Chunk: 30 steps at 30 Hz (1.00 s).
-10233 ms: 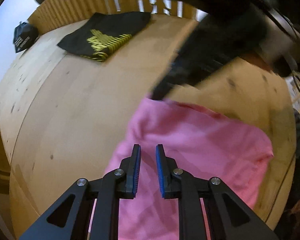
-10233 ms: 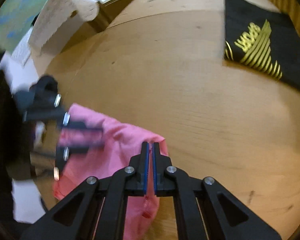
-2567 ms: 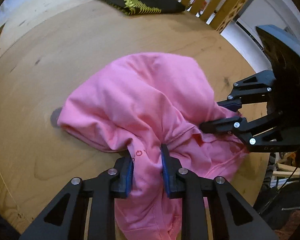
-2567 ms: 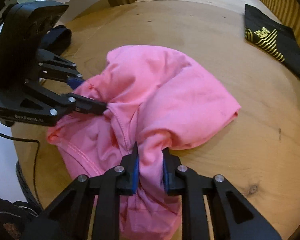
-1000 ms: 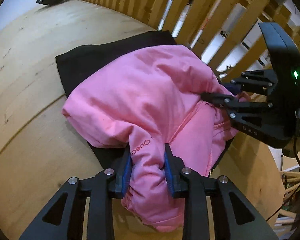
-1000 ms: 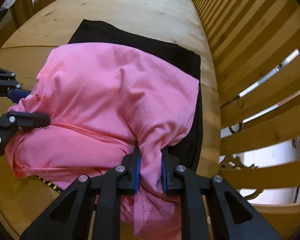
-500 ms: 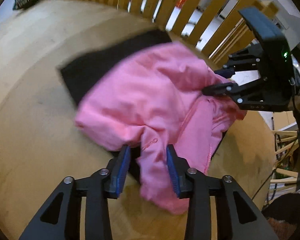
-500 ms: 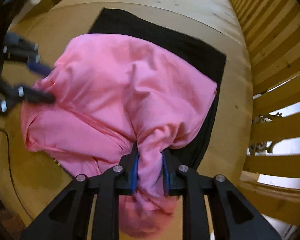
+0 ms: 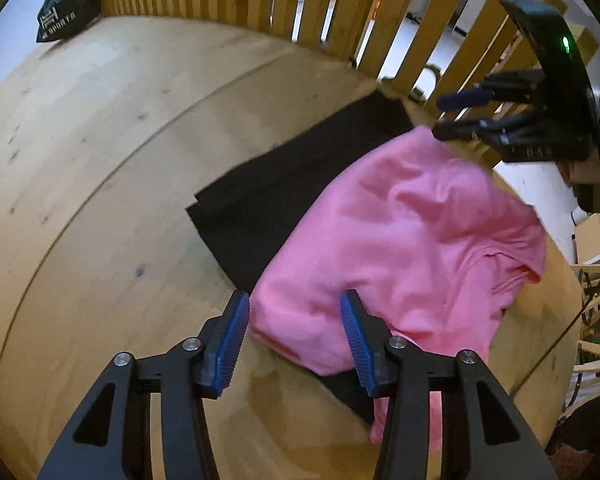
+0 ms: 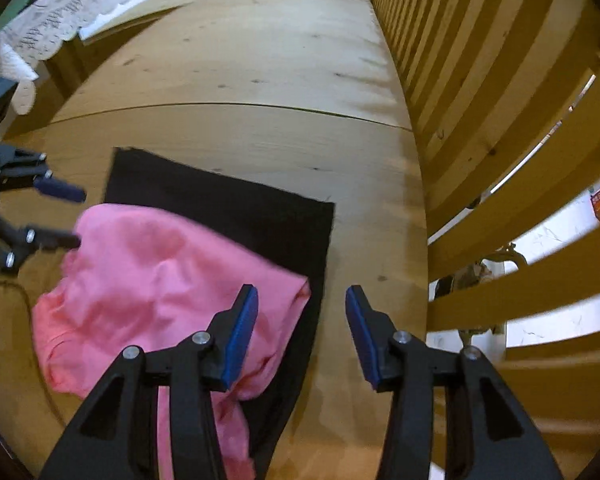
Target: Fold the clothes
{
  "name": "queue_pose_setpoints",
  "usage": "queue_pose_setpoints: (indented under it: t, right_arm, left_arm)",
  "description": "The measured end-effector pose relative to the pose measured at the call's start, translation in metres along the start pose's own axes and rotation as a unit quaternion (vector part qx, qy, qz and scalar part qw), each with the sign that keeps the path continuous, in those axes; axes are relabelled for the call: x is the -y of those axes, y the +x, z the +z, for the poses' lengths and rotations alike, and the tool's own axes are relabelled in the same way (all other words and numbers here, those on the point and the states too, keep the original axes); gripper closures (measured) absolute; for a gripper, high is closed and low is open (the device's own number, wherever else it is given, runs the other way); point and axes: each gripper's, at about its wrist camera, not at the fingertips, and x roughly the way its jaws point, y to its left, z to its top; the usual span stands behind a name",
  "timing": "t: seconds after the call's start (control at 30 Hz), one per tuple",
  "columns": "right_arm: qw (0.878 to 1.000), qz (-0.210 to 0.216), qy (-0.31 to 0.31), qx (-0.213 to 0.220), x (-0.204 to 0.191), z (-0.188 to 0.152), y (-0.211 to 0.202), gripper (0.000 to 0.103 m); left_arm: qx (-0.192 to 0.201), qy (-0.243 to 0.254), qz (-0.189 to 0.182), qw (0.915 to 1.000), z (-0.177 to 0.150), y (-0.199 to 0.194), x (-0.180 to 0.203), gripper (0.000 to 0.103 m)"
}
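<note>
Half a second ago both grippers still pinched the pink shirt; now the left gripper [image 9: 294, 338] and the right gripper [image 10: 302, 334] have their blue fingers [image 9: 232, 338] spread wide with nothing between them. The pink shirt [image 9: 400, 248] has dropped in a loose bundle just beyond the fingers, lying partly on the folded black garment [image 9: 284, 184] at the desk's [image 9: 100, 140] right far side by the slatted wooden fence [image 10: 480, 80]. It looks stacked and this item likely done. A black sports bag [image 9: 66, 10] sits at the far end.
</note>
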Motion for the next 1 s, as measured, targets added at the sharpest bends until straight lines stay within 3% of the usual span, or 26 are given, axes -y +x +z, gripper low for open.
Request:
queue_pose_setpoints:
  t: [0.23,0.53,0.63,0.67,0.83,1.0]
  right_arm:
    - [0.998,0.047,0.029,-0.016,0.009,0.012,0.027,0.058]
    - [0.998,0.036,0.000,-0.047,-0.013,0.004,0.043,0.061]
    - [0.998,0.046,-0.002,-0.037,-0.017,0.002,0.041,0.086]
    - [0.999,0.043,-0.007,-0.032,-0.020,0.001,0.040,0.089]
    - [0.999,0.030,-0.031,-0.011,-0.032,-0.007,0.031,0.092]
    - [0.999,0.030,-0.029,0.023,-0.031,-0.012,0.006,0.092]
  left_arm:
    - [-0.017,0.023,0.018,0.9994,0.005,0.020,0.010,0.056]
    - [-0.020,0.038,0.024,0.9988,0.003,0.034,0.022,0.056]
    - [-0.012,0.049,0.026,0.9984,0.001,0.035,0.028,0.061]
    - [-0.008,0.054,0.027,0.9982,0.000,0.035,0.030,0.065]
    - [0.019,0.086,0.059,0.9943,-0.004,0.026,0.050,0.089]
    - [0.048,0.107,0.097,0.9884,-0.003,0.012,0.069,0.091]
